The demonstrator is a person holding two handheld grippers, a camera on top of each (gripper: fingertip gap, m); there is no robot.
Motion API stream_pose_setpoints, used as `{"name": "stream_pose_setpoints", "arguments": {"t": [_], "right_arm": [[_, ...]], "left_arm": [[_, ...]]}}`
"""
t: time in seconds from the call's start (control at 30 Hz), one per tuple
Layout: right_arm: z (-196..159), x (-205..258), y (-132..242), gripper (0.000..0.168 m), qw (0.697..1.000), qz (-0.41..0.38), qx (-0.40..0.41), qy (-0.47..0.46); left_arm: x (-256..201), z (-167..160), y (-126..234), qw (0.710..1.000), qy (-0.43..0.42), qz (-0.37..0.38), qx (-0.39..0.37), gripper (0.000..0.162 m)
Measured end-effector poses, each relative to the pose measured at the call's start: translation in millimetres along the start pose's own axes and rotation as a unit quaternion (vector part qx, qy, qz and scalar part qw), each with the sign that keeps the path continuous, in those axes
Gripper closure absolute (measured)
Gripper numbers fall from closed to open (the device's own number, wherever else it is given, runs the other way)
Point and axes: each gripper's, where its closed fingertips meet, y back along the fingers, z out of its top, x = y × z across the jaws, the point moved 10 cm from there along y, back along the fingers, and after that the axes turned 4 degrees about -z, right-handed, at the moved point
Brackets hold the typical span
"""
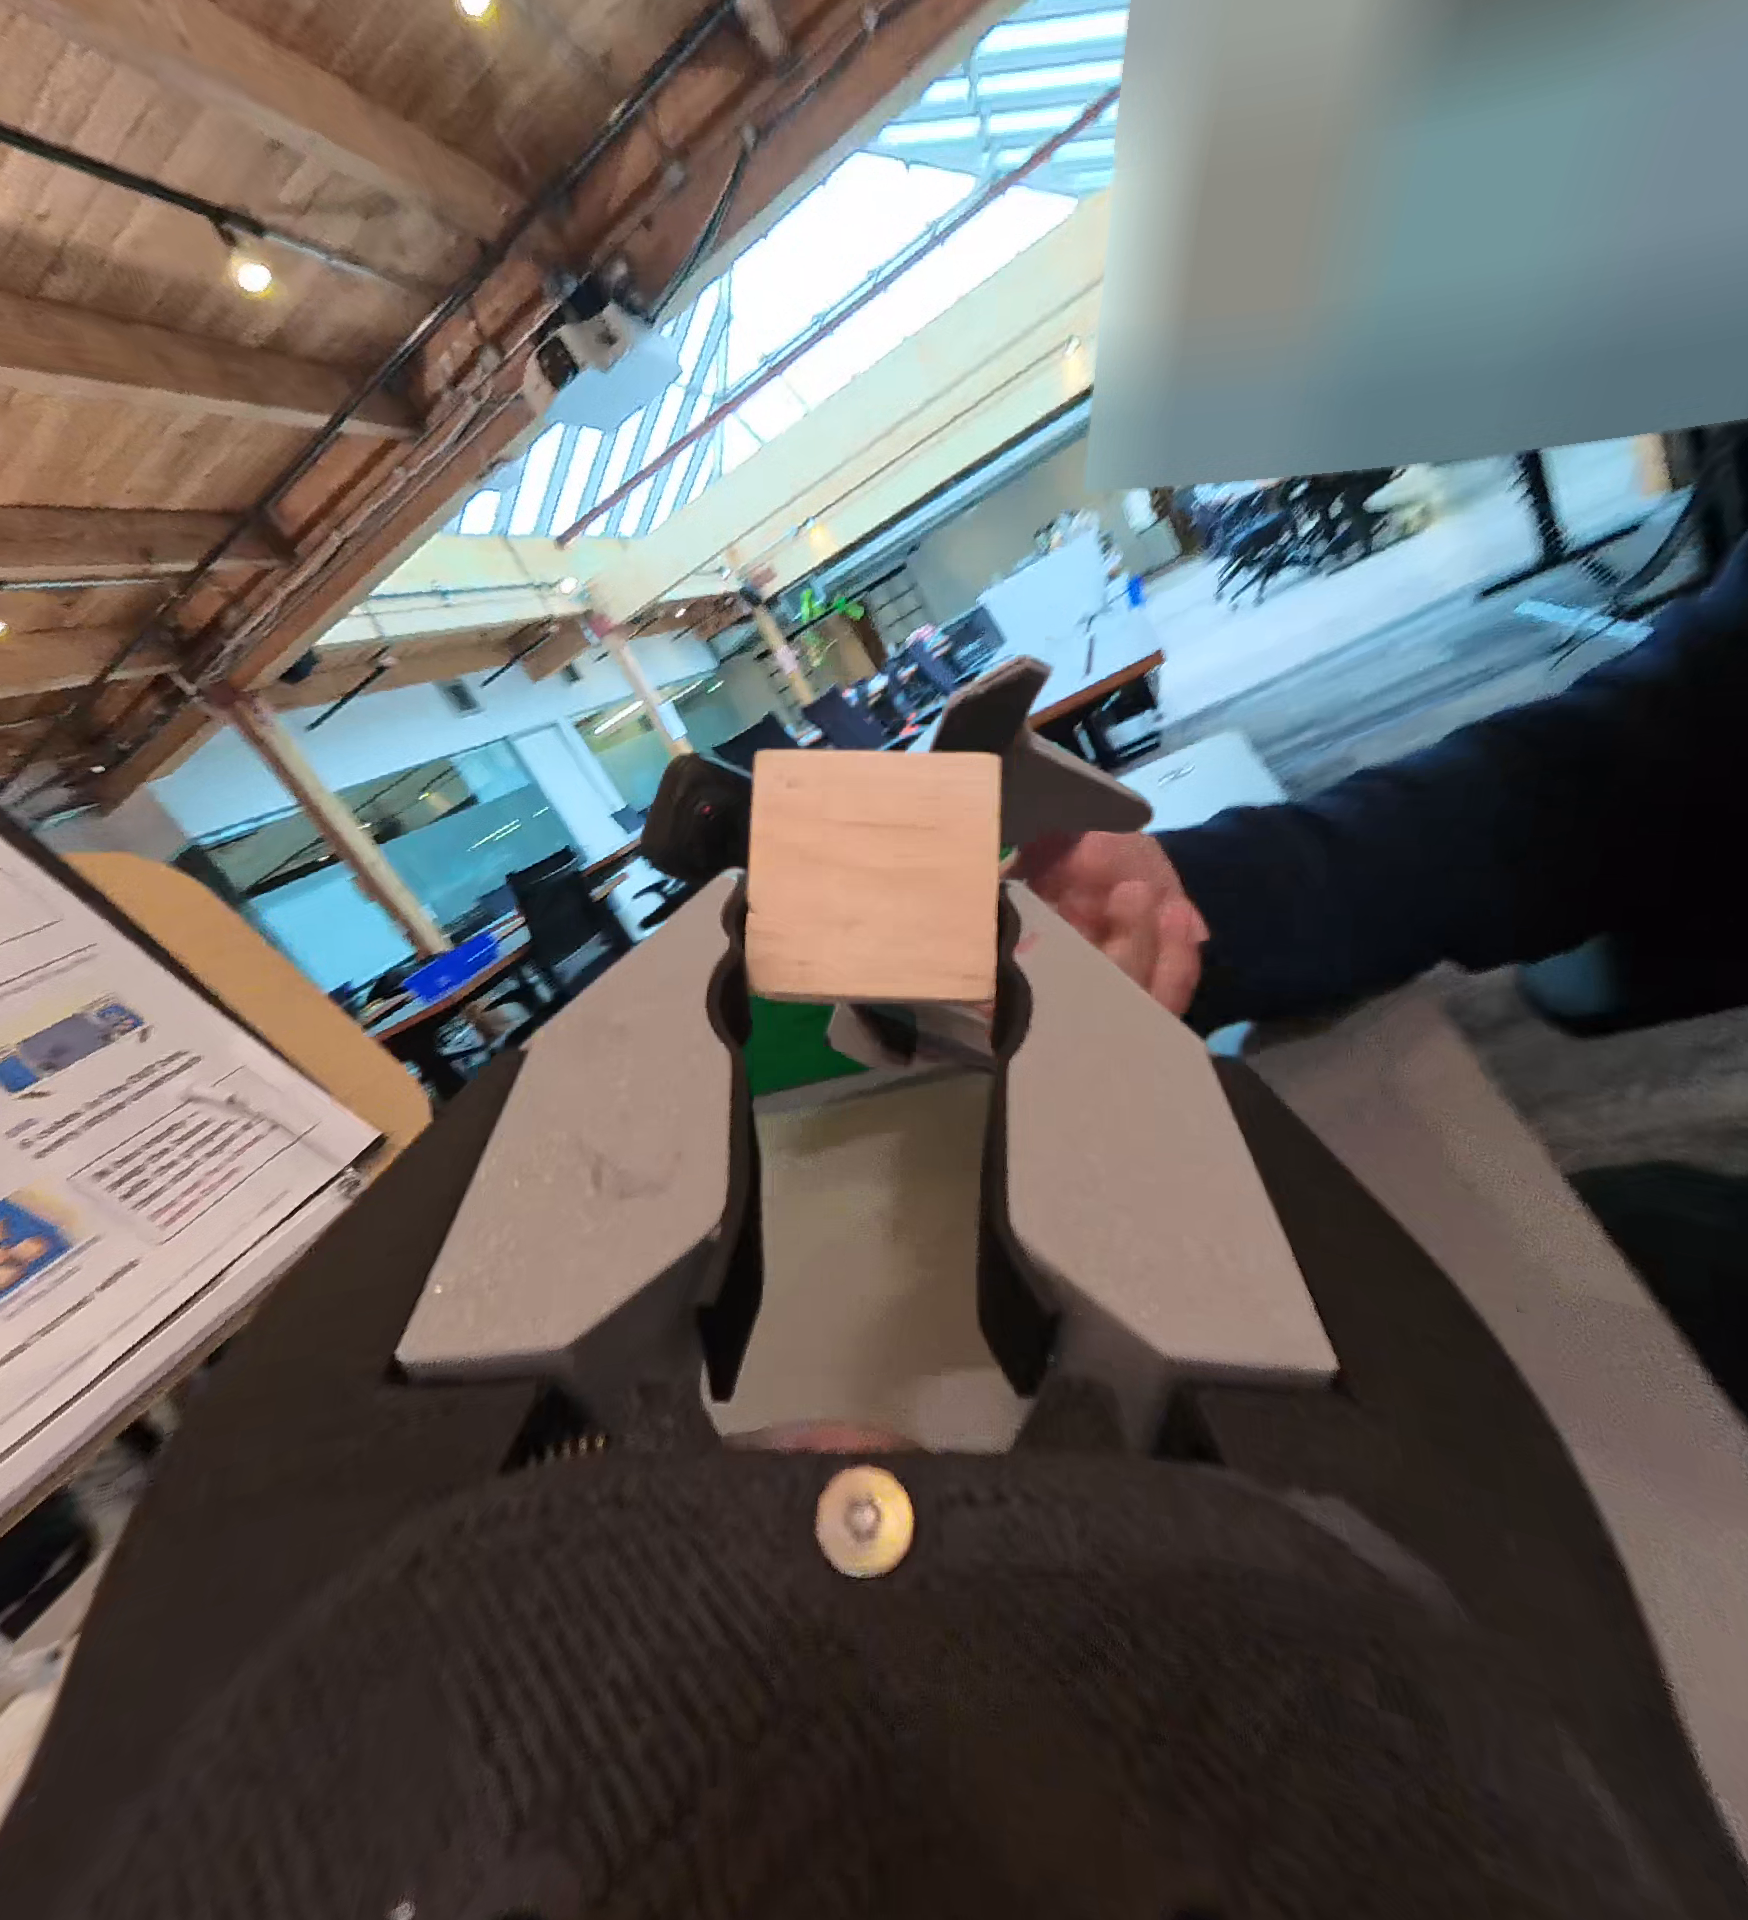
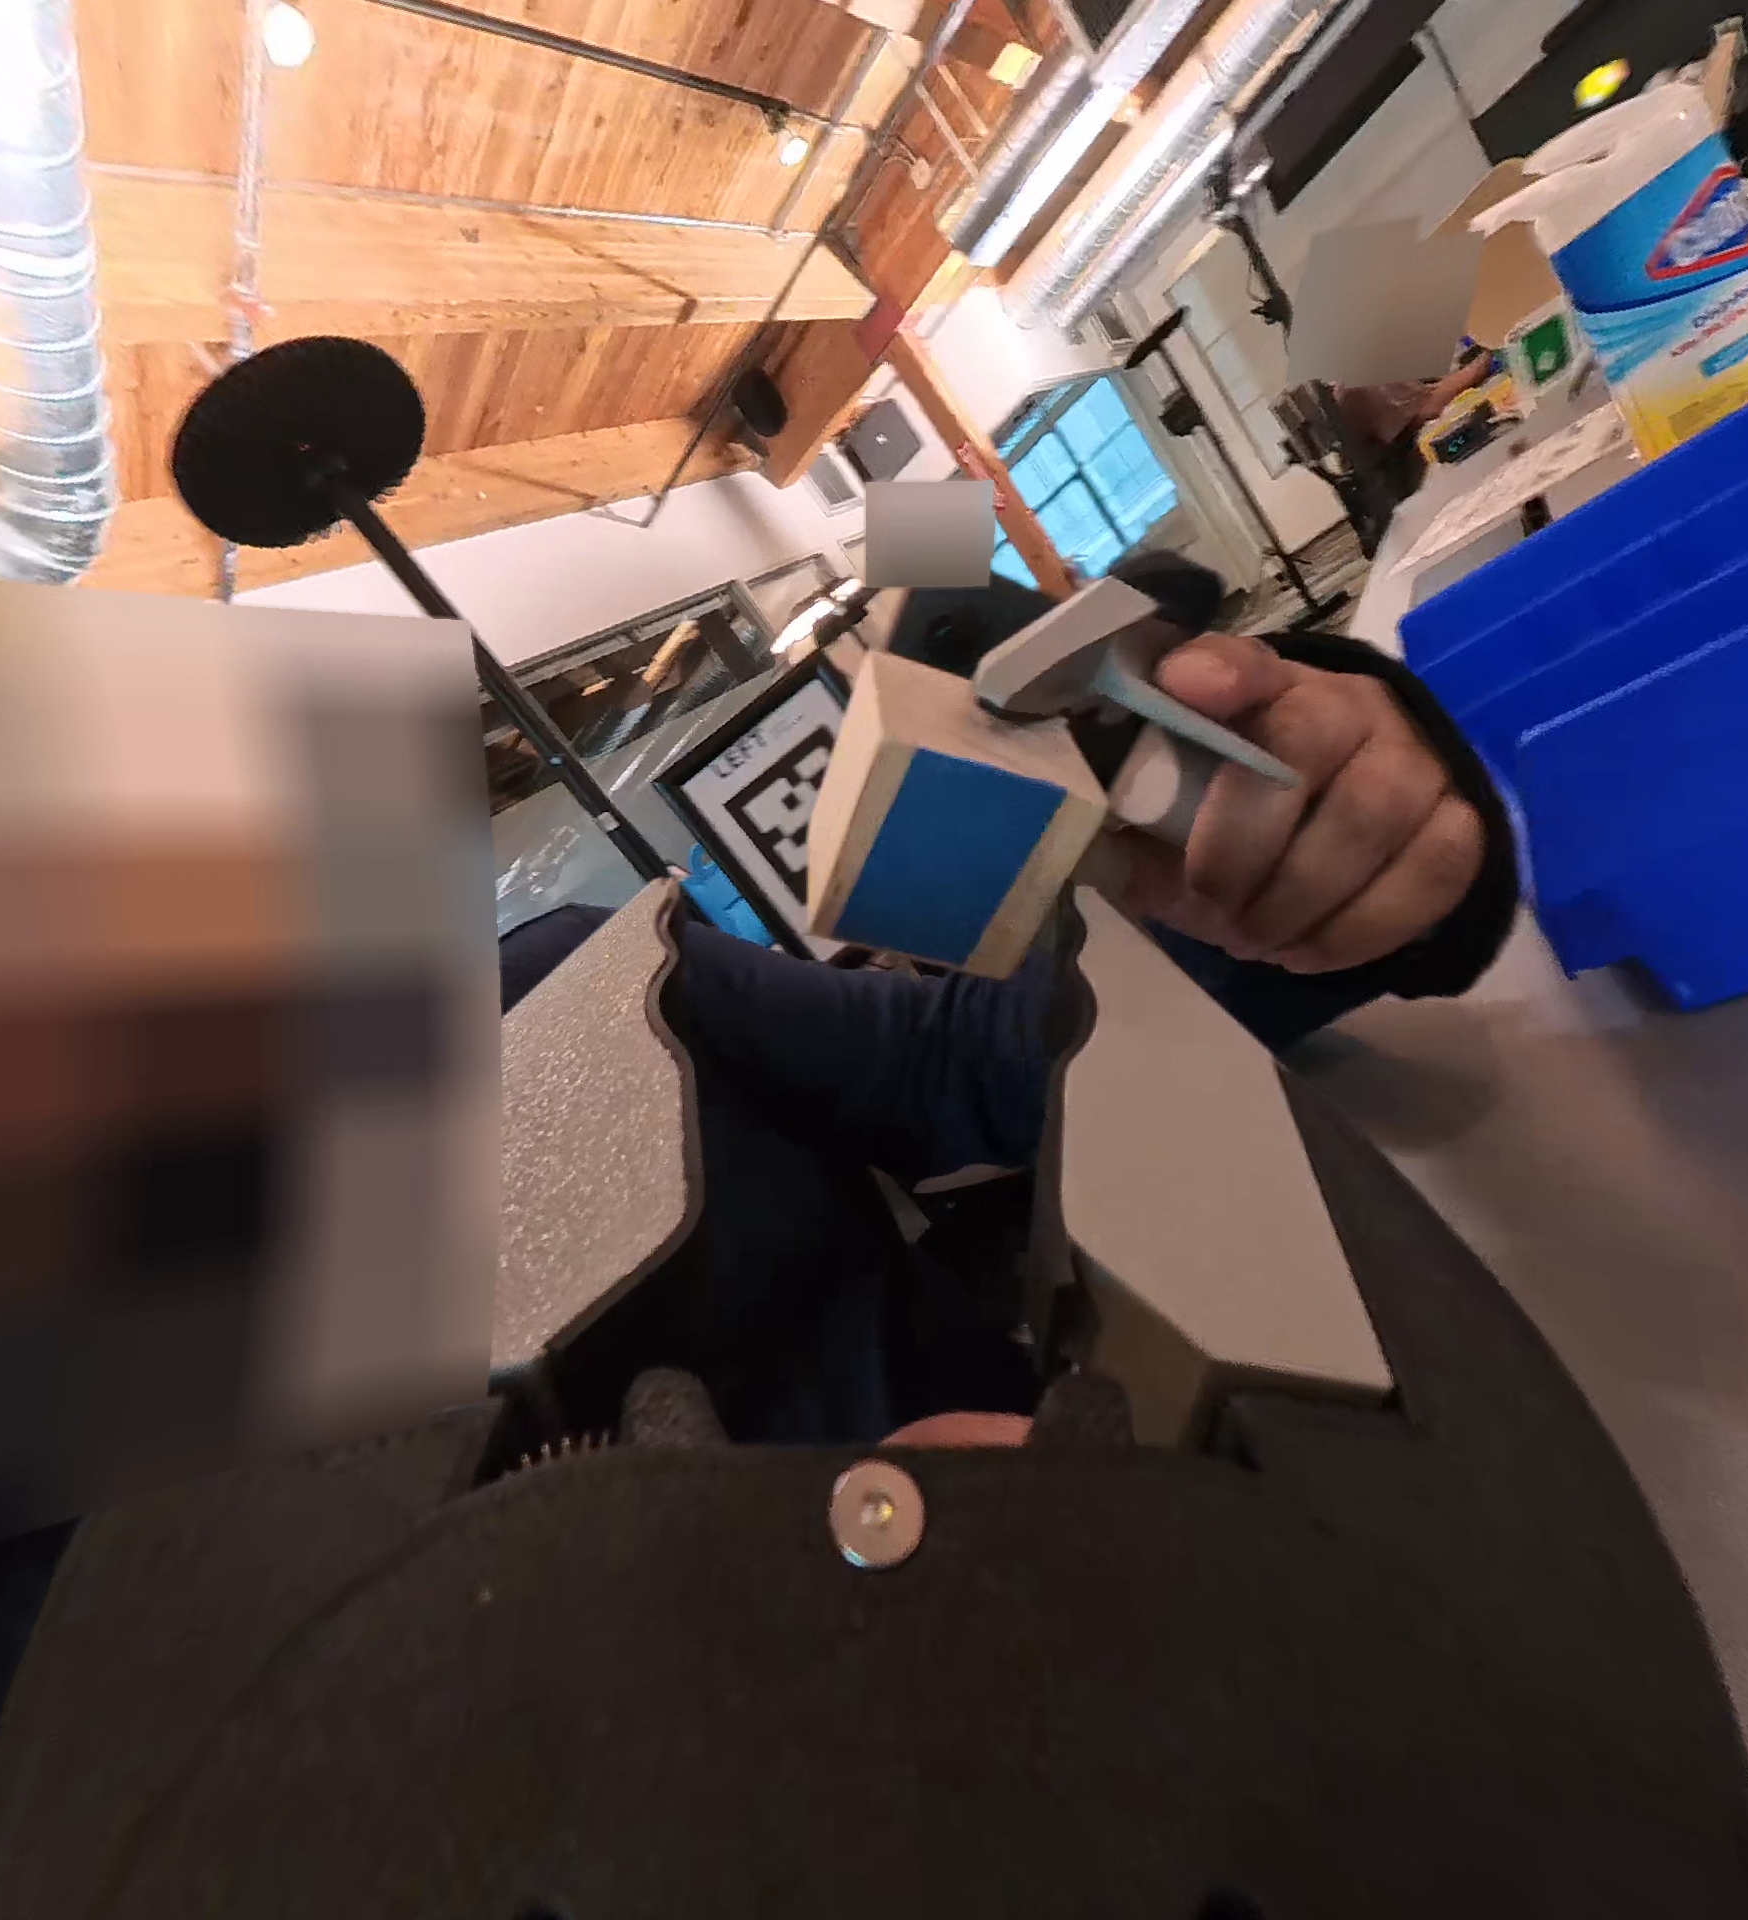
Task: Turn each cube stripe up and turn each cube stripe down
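Not much legible tbh.

- printed sheet (image 1: 70, 1143), far left of left gripper (image 1: 870, 935): text blocks plus small pics, all too blurry to read
- black-and-white marker card (image 2: 771, 800), just past right gripper (image 2: 870, 935) tips, slightly left: short printed word along top edge, sharp enough
- blue-white tub (image 2: 1670, 270), far upper right of right gripper: brand logo, smaller print under it
- green sticker (image 2: 1547, 351) beside tub: white symbol, no letters I can make out
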Motion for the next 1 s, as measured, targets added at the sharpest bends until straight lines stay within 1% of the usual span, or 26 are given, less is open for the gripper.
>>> {"name": "stream_pose_setpoints", "arguments": {"t": [0.03,0.1,0.33,0.47,0.63,0.73,0.8,0.87,0.93,1.0], "right_arm": [[0.1,-2.4,1.1,0.103,1.0,-0.014,-0.001,0.0],[-1.2,-8.7,3.4,0.123,0.999,-0.04,0.007,-0.007],[-3.8,-20.7,3.1,0.124,0.998,-0.044,0.0,-0.038],[-3.6,-20.7,4.3,0.124,0.998,-0.045,-0.003,-0.031],[-2.1,-16.0,9.5,0.126,0.996,-0.09,-0.016,-0.004],[0.4,-8.8,18.9,0.126,0.988,-0.147,-0.03,0.037],[3.2,4.9,27.4,0.126,0.979,-0.191,-0.044,0.063],[8.0,28.5,39.2,0.126,0.962,-0.253,-0.049,0.095],[16.0,60.7,56.9,0.126,0.928,-0.341,-0.045,0.14],[26.3,94.2,82.2,0.126,0.878,-0.445,-0.039,0.174]], "left_arm": [[-1.4,-1.8,-1.4,1.0,-0.01,0.006,0.012,0.118],[-4.0,-3.9,-2.7,0.999,-0.021,0.009,0.027,0.118],[-5.4,-12.4,2.1,0.998,-0.032,0.019,0.05,0.118],[-7.2,-13.8,0.9,0.997,-0.044,0.032,0.049,0.119],[-12.3,-19.0,-2.0,0.992,-0.066,0.078,0.069,0.118],[-13.4,-19.1,-1.4,0.991,-0.07,0.099,0.061,0.113],[-11.4,-18.9,0.8,0.99,-0.065,0.105,0.06,0.111],[-10.2,-18.2,2.8,0.99,-0.062,0.113,0.055,0.111],[-10.2,-18.5,2.6,0.989,-0.062,0.121,0.054,0.115],[-10.5,-21.8,0.0,0.987,-0.072,0.126,0.073,0.118]]}}
